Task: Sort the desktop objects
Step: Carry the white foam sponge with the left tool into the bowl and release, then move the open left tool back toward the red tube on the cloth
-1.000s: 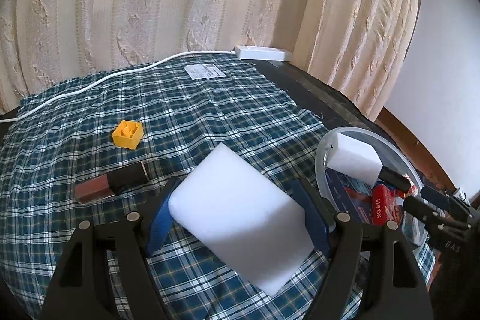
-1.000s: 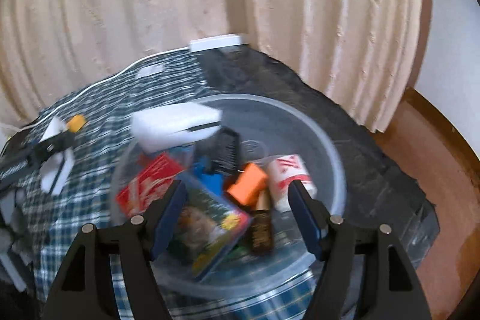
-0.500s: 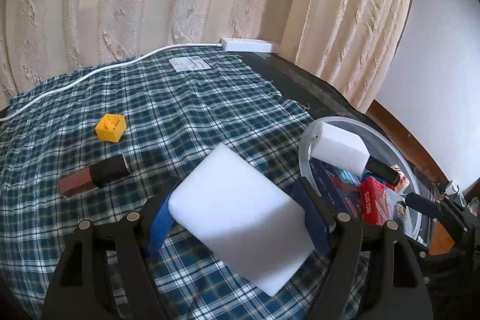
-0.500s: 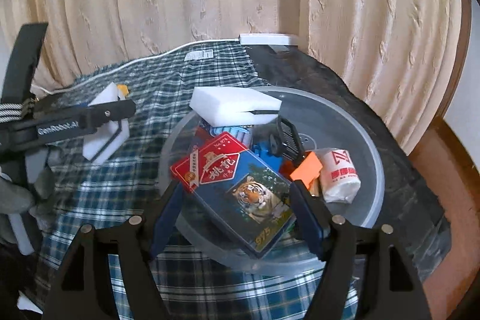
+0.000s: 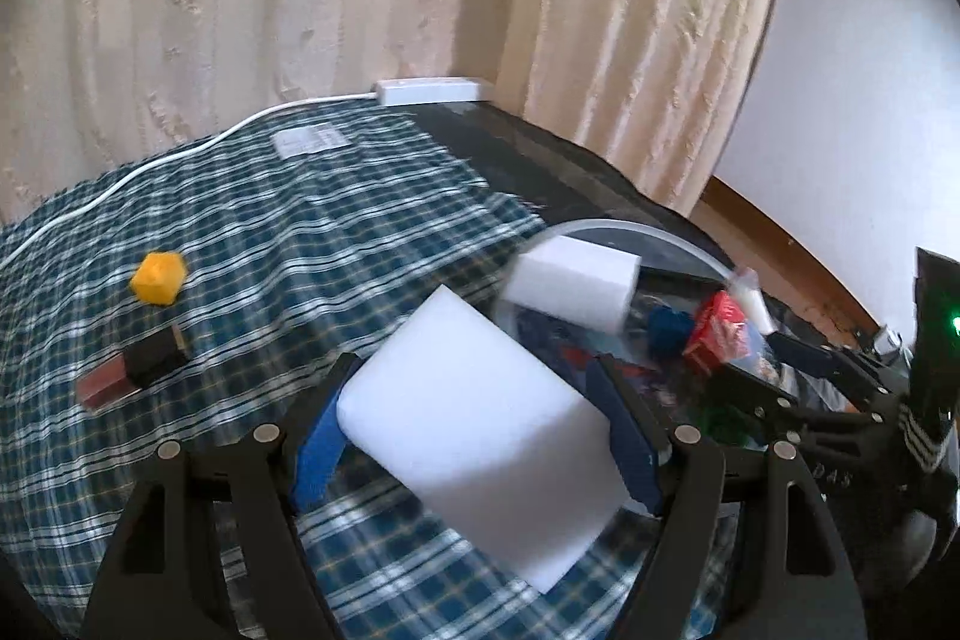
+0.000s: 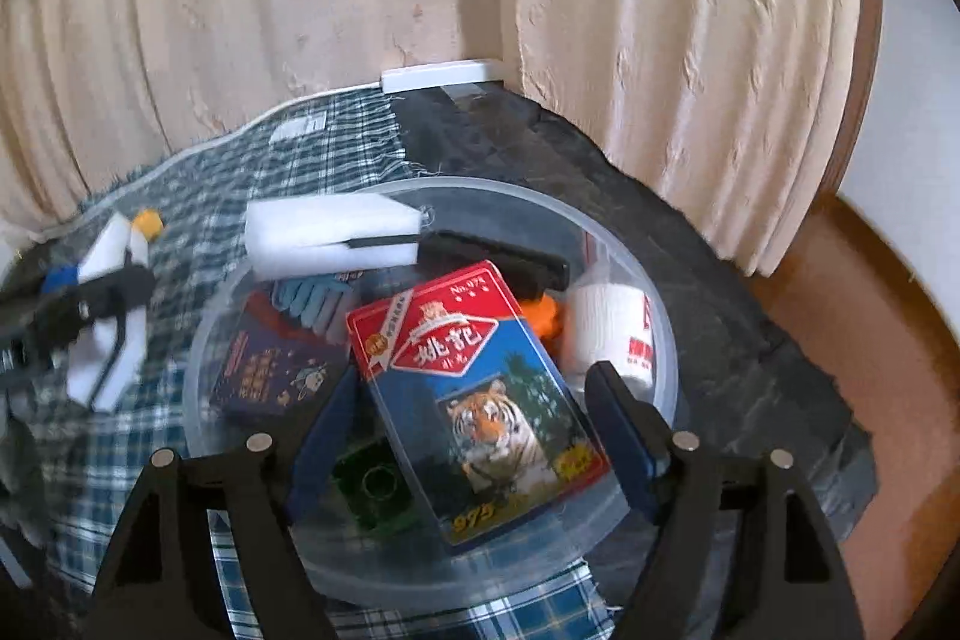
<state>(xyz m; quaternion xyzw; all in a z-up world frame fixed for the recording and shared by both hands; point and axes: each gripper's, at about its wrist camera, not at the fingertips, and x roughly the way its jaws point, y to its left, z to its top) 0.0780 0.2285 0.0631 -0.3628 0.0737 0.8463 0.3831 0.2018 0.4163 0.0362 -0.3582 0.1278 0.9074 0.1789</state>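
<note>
Left gripper clamps a white rectangular foam block, held beside the clear round plastic bowl; right gripper, jaws just opening and empty, hangs over the bowl's blue tiger-print card box.

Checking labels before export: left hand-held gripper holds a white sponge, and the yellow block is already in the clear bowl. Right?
Half right. The left hand-held gripper does hold the white sponge, but the yellow block is not in the clear bowl: it lies on the plaid cloth, near a dark red-brown tube. The left wrist view shows it.
</note>
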